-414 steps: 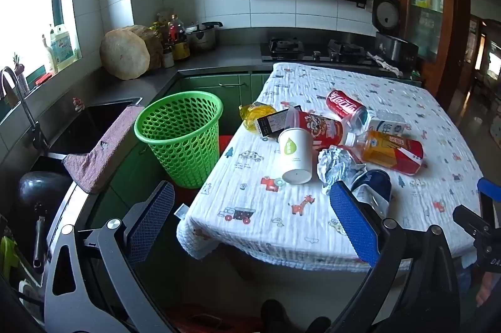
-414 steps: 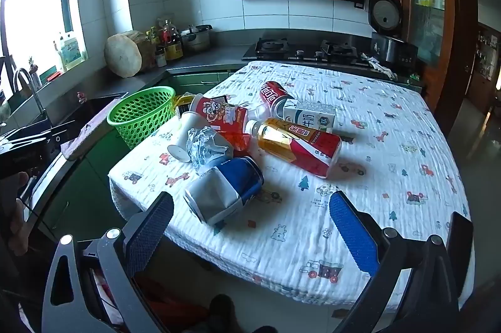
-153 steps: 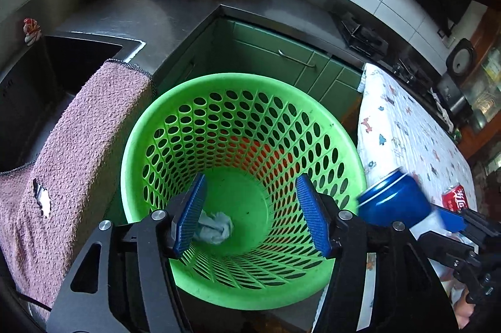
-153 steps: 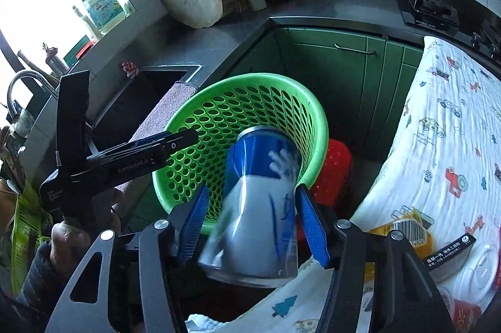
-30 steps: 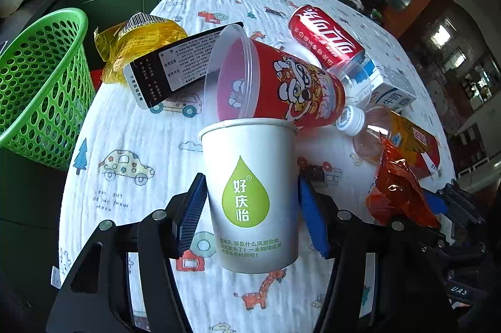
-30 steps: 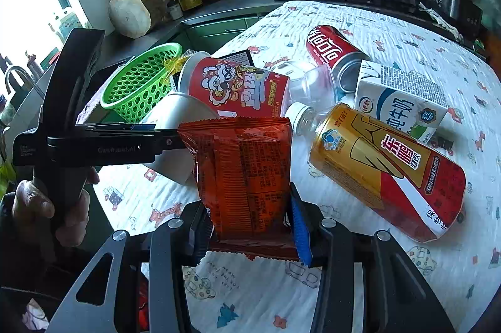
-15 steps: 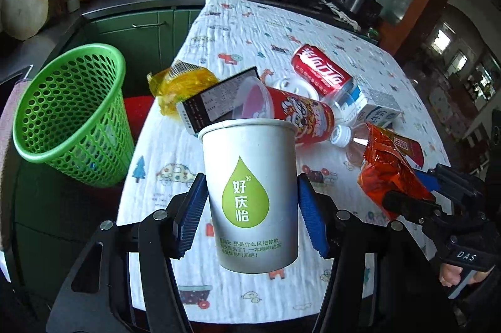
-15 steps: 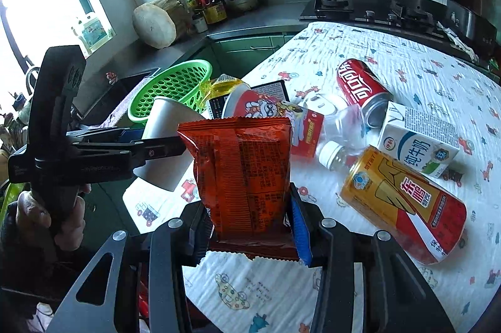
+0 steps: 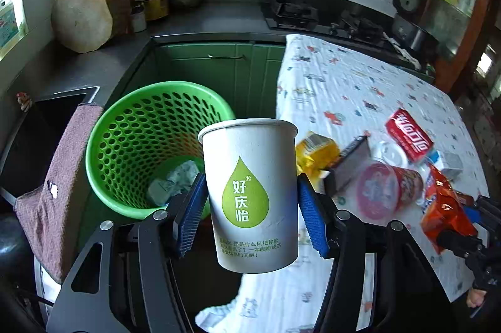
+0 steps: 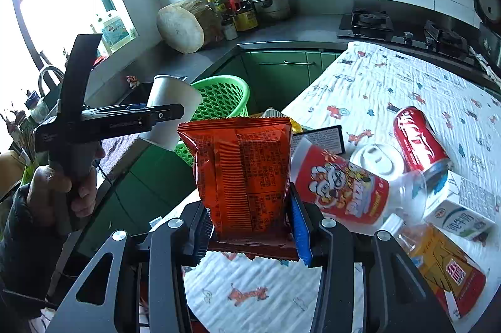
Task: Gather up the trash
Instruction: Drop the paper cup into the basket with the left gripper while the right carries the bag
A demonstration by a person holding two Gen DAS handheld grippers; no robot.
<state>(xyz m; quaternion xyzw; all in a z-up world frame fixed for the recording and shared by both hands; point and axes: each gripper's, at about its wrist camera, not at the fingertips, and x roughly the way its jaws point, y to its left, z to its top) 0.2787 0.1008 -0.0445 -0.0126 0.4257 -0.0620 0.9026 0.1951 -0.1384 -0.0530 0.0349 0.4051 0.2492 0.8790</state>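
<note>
The left tongs (image 9: 250, 214) are clenched on a white paper cup (image 9: 250, 192) with a green drop logo, blue pads pressed to its two sides; the cup stands upright between them, off the worktop. In the right wrist view the same cup (image 10: 170, 113) shows in those tongs, gripped by a person's hand (image 10: 59, 192) in front of the green basket.

The right tongs (image 10: 247, 226) are clenched on an orange snack wrapper (image 10: 242, 176), which stands upright between the pads with its crimped lower edge hanging below them. From the left wrist view the wrapper (image 9: 444, 207) appears at the far right, above the worktop's edge.

Just beyond the cup, below and to the left, the green perforated basket (image 9: 125, 145) stands beside the worktop (image 9: 360, 82), which is covered by a white cloth with small printed figures. Crumpled pale trash (image 9: 175, 179) lies at the basket's bottom. A pinkish towel (image 9: 62, 176) hangs over the sink edge to the basket's left.

On the cloth behind the wrapper lie a red cartoon-printed plastic cup (image 10: 338, 189) on its side, a white lid (image 10: 375, 160) next to it, a black flat box (image 10: 322, 138), and a yellow packet (image 9: 316, 151) near the edge. Farther right lie a red soda can (image 10: 419, 138) on its side, a white milk carton (image 10: 463, 207) and a plastic bottle (image 10: 438, 257) of amber drink with a red label.

At the back, the dark counter carries a round wooden block (image 10: 184, 26), bottles and a metal pot (image 10: 272, 4); a gas stove (image 10: 369, 23) sits beyond the worktop's far end.
</note>
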